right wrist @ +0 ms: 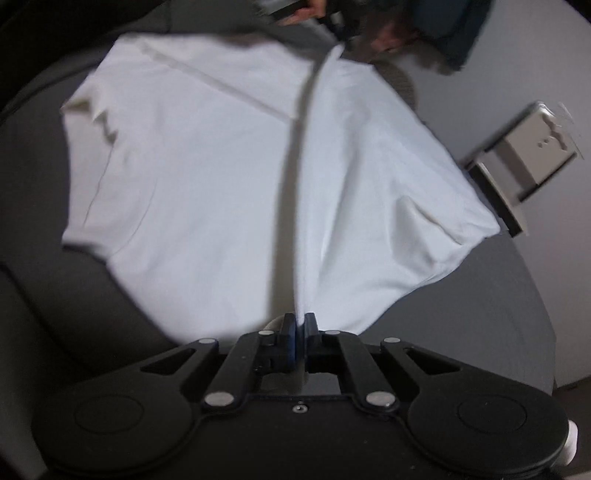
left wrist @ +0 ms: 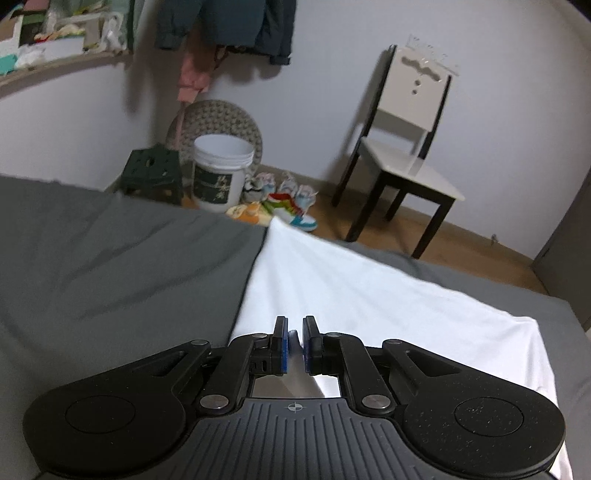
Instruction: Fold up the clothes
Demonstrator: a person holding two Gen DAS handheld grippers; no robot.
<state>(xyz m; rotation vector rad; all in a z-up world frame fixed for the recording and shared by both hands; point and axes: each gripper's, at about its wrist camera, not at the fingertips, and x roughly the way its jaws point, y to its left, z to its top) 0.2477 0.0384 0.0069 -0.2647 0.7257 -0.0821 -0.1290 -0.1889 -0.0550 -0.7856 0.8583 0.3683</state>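
Observation:
A white T-shirt (right wrist: 192,177) lies spread over a grey bed (right wrist: 491,295). In the right wrist view its near edge rises in a taut ridge into my right gripper (right wrist: 300,325), whose jaws are shut on the cloth. One sleeve (right wrist: 443,229) hangs lifted at the right. In the left wrist view the same white T-shirt (left wrist: 369,295) stretches away from my left gripper (left wrist: 294,334), and a fold of it is pinched between the blue pads (left wrist: 283,350) with a narrow gap showing. At the top of the right wrist view a hand (right wrist: 306,13) holds the far gripper.
Beyond the grey bed (left wrist: 110,266) stand a white bucket (left wrist: 219,173), a green stool (left wrist: 153,171), colourful shoes (left wrist: 291,206) on the wood floor, and a white chair with dark legs (left wrist: 406,147). Clothes (left wrist: 229,26) hang on the wall; a cluttered shelf (left wrist: 55,37) is upper left.

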